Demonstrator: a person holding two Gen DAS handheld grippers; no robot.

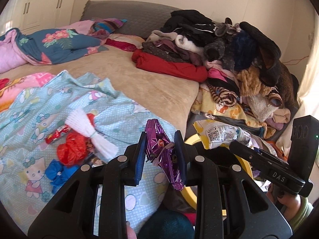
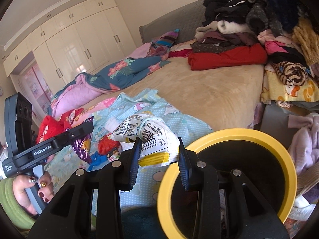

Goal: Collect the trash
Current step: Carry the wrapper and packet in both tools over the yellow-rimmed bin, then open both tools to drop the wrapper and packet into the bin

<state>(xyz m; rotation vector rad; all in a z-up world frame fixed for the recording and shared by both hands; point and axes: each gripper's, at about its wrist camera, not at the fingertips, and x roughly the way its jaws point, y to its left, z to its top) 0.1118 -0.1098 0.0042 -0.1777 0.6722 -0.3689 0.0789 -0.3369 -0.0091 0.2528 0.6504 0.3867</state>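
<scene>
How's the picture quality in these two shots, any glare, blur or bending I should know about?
Left wrist view: strong fisheye bending with dark corners; sunlight washes out the right edge; purple wrapper sharp between the left gripper fingers. Right wrist view: same bending; glare on the wardrobe doors; white and yellow snack bag print readable; yellow bin rim looks warped.

Right gripper (image 2: 159, 159), jaws clamped on a crumpled white-and-yellow snack bag (image 2: 151, 139), beside the yellow-rimmed bin (image 2: 229, 137). At left, the left gripper (image 2: 83, 128) holds a purple wrapper (image 2: 83, 149) over the bed (image 2: 209, 91).
</scene>
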